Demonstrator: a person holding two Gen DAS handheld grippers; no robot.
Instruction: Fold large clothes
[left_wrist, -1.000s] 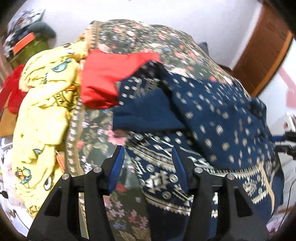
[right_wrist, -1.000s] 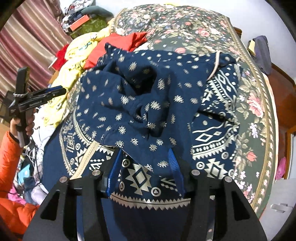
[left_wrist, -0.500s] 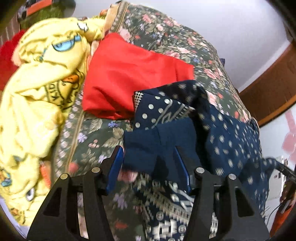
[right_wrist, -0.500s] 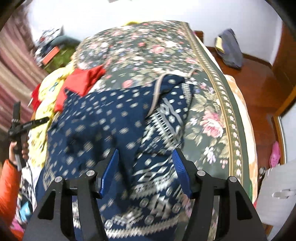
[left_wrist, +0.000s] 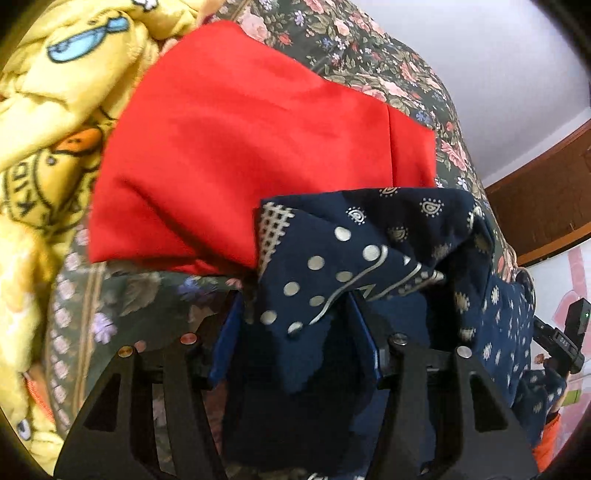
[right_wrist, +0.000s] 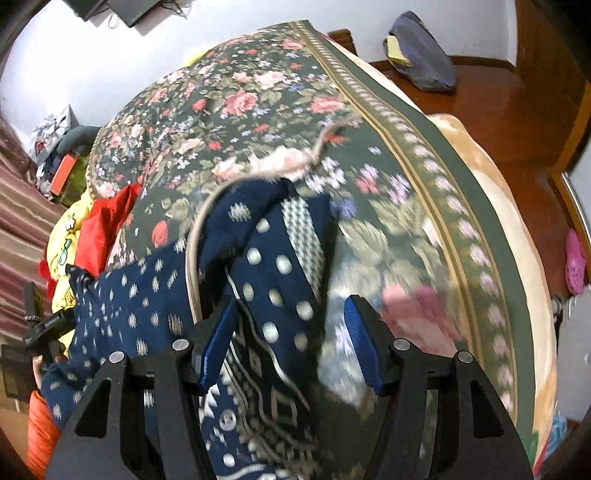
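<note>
Left wrist view. Left claw (left_wrist: 297, 317) spread wide, not clenched, with a corner of the navy dress (left_wrist: 332, 258) draped loosely between its blue pads (left_wrist: 364, 332); no squeeze on the cloth visible. Thin, soft fabric, printed with pale dots, paisley marks and a small checked patch at the corner, sagging in a point down between the fingers. Just beyond the claw and to its left, touching the dress corner, lay a red cloth (left_wrist: 258, 147), smooth and plain, folded in broad creases. Further left, a fleecy yellow blanket (left_wrist: 48, 129) with cartoon prints, bunched up. Under everything, a dark green bedspread (left_wrist: 369, 59) with pink roses. Past its far edge, a plain pale wall (left_wrist: 498, 74) and brown wooden trim at the right.

Right wrist view. Right claw (right_wrist: 290, 341) also released, fingers far apart. Same navy dress (right_wrist: 266, 266) ran under and past the left finger, with dots, a houndstooth strip and pale geometric bands, and a beige cord (right_wrist: 192, 258) curving along its edge; bare bedspread (right_wrist: 388, 177) in front of the right finger. Much motion blur here. Right of the bed, a polished reddish wooden floor (right_wrist: 498, 103) with a grey bag (right_wrist: 421, 55) near the wall. Far left of the claw, striped curtains (right_wrist: 18, 221).
</note>
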